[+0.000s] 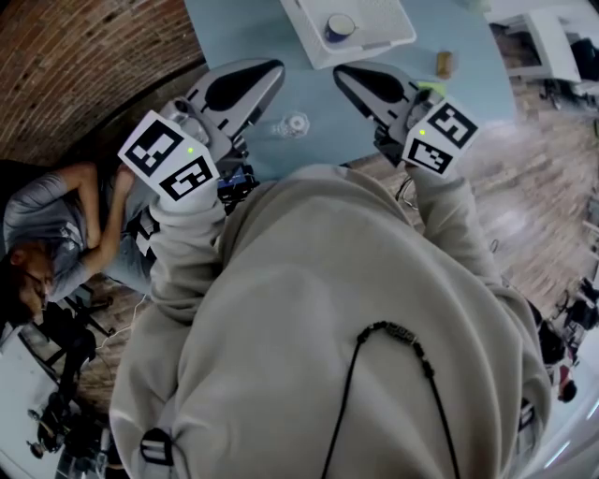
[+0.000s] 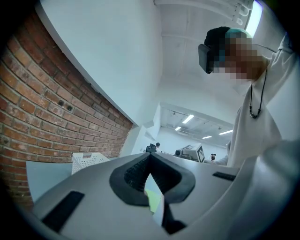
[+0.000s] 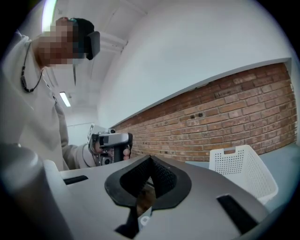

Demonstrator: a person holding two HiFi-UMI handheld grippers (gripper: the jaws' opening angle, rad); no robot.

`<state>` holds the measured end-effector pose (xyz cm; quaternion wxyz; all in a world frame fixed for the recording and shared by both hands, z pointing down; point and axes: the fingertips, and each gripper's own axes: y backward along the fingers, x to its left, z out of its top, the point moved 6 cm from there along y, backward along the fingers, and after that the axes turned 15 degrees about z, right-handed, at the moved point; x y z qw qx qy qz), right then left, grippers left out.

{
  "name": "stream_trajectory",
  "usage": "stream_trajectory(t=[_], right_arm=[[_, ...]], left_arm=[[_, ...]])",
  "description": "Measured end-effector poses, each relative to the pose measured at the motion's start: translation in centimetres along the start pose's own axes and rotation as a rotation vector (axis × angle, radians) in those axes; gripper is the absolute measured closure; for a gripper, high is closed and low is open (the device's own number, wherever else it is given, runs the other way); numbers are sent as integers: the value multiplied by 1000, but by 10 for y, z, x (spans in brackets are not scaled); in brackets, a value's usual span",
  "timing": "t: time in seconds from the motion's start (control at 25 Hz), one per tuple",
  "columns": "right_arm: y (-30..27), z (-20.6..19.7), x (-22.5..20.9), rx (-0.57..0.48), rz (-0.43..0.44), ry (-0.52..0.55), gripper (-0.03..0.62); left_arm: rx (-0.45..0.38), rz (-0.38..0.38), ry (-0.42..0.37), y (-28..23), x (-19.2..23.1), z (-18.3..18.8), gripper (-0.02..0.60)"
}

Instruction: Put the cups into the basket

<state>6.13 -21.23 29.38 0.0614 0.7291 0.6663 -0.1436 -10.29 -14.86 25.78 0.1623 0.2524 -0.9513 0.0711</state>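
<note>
White perforated plastic basket point(image 1: 379, 19) at twelve o'clock; smooth matt pale-blue worktop point(image 1: 243, 37); clear glossy cup point(image 1: 296, 123); rough brick wall point(image 1: 84, 56) at ten o'clock.

Table point(image 1: 234, 37): pale blue.
Basket point(image 1: 314, 45): white, perforated.
Cup point(image 1: 340, 26): dark blue, white inside.
Left tool point(image 1: 271, 70), right tool point(image 1: 341, 75): grey and black, black-on-white square markers.
Wall point(image 1: 84, 56): red-brown brick.
Sweatshirt point(image 1: 318, 309): beige.

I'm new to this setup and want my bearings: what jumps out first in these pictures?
The left gripper and right gripper, both shut and empty, point toward a white basket ahead on the blue table, with a blue cup inside it. A clear cup stands on the table between the two grippers.
</note>
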Motion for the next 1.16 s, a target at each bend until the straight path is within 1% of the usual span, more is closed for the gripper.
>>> stream_trajectory(t=[0.16, 0.28, 0.6, 0.88, 1.16], right_arm=[[7, 8, 2, -44, -4, 13, 582], [7, 9, 2, -29, -11, 20, 583], [3, 2, 0, -5, 9, 9, 583], [-2, -1, -1, 20, 21, 18, 583], [-2, 1, -4, 21, 28, 3, 583]], left_arm=[[12, 21, -31, -1, -1, -5, 583], [10, 25, -26, 1, -1, -4, 584], [0, 37, 5, 3, 5, -6, 583], [11, 34, 6, 1, 6, -8, 583], [16, 39, 8, 1, 8, -5, 583]])
